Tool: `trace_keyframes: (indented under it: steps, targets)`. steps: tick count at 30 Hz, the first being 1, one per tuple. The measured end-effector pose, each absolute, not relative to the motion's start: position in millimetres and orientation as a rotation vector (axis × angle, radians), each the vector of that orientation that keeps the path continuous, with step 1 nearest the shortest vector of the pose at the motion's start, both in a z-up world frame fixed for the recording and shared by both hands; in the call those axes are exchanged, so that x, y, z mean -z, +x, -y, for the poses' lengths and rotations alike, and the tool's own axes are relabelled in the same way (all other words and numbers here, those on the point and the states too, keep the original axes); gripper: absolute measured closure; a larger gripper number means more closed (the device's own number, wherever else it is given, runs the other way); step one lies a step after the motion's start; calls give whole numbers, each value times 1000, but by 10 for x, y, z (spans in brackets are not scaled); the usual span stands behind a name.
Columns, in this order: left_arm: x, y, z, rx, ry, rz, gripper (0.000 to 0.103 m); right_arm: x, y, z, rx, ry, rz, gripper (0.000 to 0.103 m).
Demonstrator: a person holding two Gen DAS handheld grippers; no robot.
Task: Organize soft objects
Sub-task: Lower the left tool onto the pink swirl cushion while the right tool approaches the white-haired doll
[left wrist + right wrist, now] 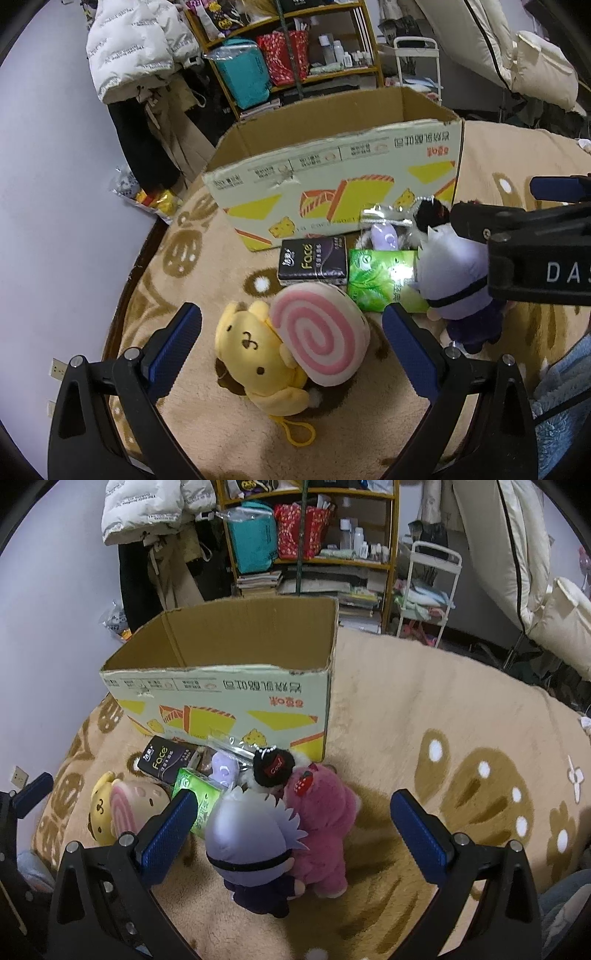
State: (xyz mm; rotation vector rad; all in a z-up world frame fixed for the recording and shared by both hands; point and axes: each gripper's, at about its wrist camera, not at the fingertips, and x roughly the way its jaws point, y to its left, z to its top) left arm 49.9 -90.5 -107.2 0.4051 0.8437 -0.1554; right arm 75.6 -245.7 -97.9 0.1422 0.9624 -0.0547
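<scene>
An open cardboard box [332, 177] stands on the beige blanket; it also shows in the right wrist view [221, 686]. In front of it lie a yellow dog plush [255, 354] under a pink spiral roll plush [321, 332], a white-haired doll in purple [255, 845], a pink bear plush [325, 819], a small black-capped plush [275, 768], a black tissue pack [314, 262] and a green tissue pack [384, 280]. My left gripper [291, 350] is open above the yellow dog and roll. My right gripper [291, 834] is open above the doll and pink bear.
A shelf [314, 535] with bags and bottles, hanging coats [140, 55] and a white cart [428, 587] stand behind the box. The blanket [461, 720] stretches to the right. A blue fleece [561, 398] lies at the right edge.
</scene>
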Motion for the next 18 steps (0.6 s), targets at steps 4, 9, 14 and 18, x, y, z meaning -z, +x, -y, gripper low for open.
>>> trace_keyframes:
  steps: [4, 9, 14, 18]
  targets:
    - [1144, 552, 903, 166, 396, -877, 6, 1044, 774, 2461, 46, 157, -985, 0]
    - [1211, 619, 867, 164, 373, -917, 6, 1097, 782, 2432, 39, 155, -1004, 0]
    - [1279, 662, 843, 170, 362, -951, 6, 1161, 802, 2396, 22, 146, -1039, 0]
    - [1342, 694, 834, 164, 363, -972, 6, 1197, 805, 2372, 8, 137, -1051, 0]
